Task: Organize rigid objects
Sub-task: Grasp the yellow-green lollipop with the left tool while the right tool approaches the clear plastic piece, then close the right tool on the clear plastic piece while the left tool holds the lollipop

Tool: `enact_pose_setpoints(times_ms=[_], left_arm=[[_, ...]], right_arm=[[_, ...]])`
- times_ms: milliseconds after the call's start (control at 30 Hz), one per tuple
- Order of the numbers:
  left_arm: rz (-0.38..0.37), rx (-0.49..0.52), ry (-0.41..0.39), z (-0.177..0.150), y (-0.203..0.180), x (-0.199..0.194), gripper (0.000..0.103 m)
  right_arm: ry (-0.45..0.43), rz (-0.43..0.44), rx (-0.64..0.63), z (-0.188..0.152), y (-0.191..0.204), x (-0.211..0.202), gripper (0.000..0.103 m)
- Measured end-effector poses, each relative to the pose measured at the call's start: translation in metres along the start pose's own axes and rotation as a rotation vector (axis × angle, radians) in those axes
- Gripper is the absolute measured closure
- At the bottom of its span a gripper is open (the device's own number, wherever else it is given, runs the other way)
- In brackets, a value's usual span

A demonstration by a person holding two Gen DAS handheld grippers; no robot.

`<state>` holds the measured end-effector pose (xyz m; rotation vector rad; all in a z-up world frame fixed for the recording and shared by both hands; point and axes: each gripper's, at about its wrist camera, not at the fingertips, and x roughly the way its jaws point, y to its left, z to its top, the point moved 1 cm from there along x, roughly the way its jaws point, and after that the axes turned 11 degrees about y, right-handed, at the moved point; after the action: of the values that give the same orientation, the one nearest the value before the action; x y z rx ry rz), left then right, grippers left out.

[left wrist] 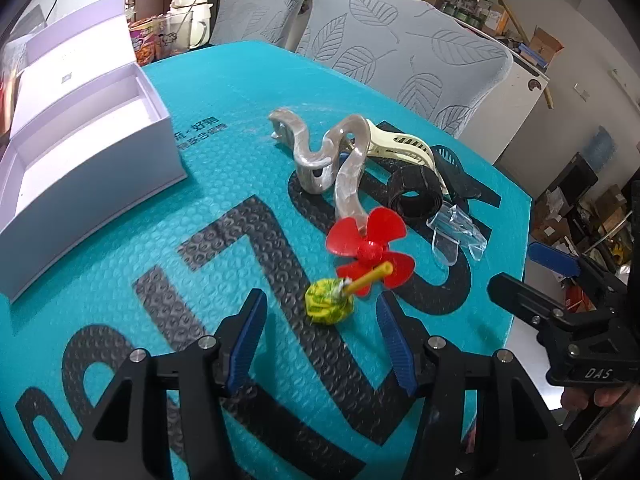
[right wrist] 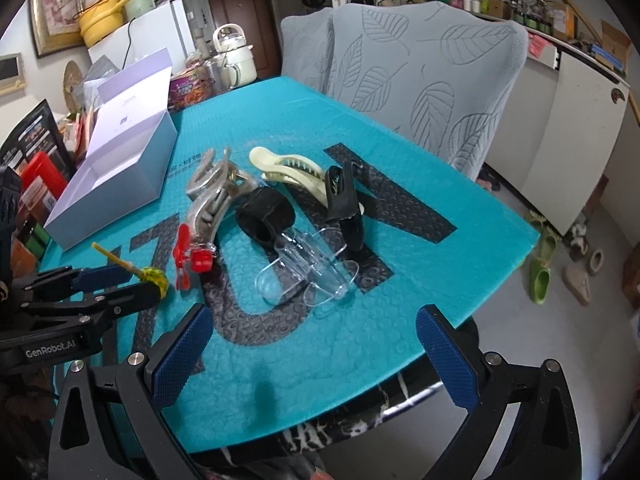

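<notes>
Left gripper low over teal mat, jaws parted, not pressing anything; lollipop in yellow-green wrapper lies on mat between fingertips, stick toward red propeller.

Right gripper at mat's near edge, jaws wide apart, nothing between them; clear clip just ahead.

Pearly hair claw, cream clip, black band, black clip clustered mid-mat.

Open white box at left edge, nothing visible inside.

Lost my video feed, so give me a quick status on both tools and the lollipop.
Left tool open, straddling the lollipop, pads not touching. Right tool open, empty, near table edge. Red propeller lies under the lollipop stick.
</notes>
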<state>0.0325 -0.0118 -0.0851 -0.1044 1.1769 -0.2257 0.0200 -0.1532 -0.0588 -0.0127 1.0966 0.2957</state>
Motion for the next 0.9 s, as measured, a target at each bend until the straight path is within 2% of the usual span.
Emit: enact_pose_setpoints(times_ms=[33, 67, 100, 133, 200, 267, 400, 533, 900], left_arm=[[0.002, 0.003, -0.003, 0.001, -0.001, 0.001, 0.047], [0.005, 0.005, -0.003, 0.002, -0.001, 0.002, 0.057], [0.012, 0.007, 0.006, 0.003, -0.001, 0.005, 0.061], [0.01, 0.008, 0.014, 0.004, -0.001, 0.007, 0.062], [-0.008, 0.011, 0.034, 0.005, 0.0, 0.013, 0.07], [-0.008, 0.034, 0.021, 0.005, -0.002, 0.012, 0.077], [-0.004, 0.061, 0.011, 0.004, -0.005, 0.011, 0.078], [-0.007, 0.042, 0.013, 0.004, 0.001, 0.005, 0.078], [0.018, -0.001, -0.008, 0.003, 0.017, -0.006, 0.078]], right_arm=[[0.004, 0.002, 0.001, 0.001, -0.001, 0.002, 0.0], [0.007, 0.004, 0.001, 0.002, -0.001, 0.004, 0.0], [0.011, 0.005, 0.0, 0.004, -0.002, 0.006, 0.0], [0.012, 0.006, 0.0, 0.006, -0.003, 0.008, 0.0], [0.016, 0.008, -0.001, 0.009, -0.004, 0.012, 0.0], [0.017, 0.014, -0.001, 0.012, -0.004, 0.015, 0.0], [0.02, 0.025, -0.003, 0.017, -0.004, 0.021, 0.0], [0.022, 0.028, -0.004, 0.021, -0.003, 0.028, 0.0], [0.008, -0.043, -0.059, 0.032, 0.01, 0.045, 0.003]])
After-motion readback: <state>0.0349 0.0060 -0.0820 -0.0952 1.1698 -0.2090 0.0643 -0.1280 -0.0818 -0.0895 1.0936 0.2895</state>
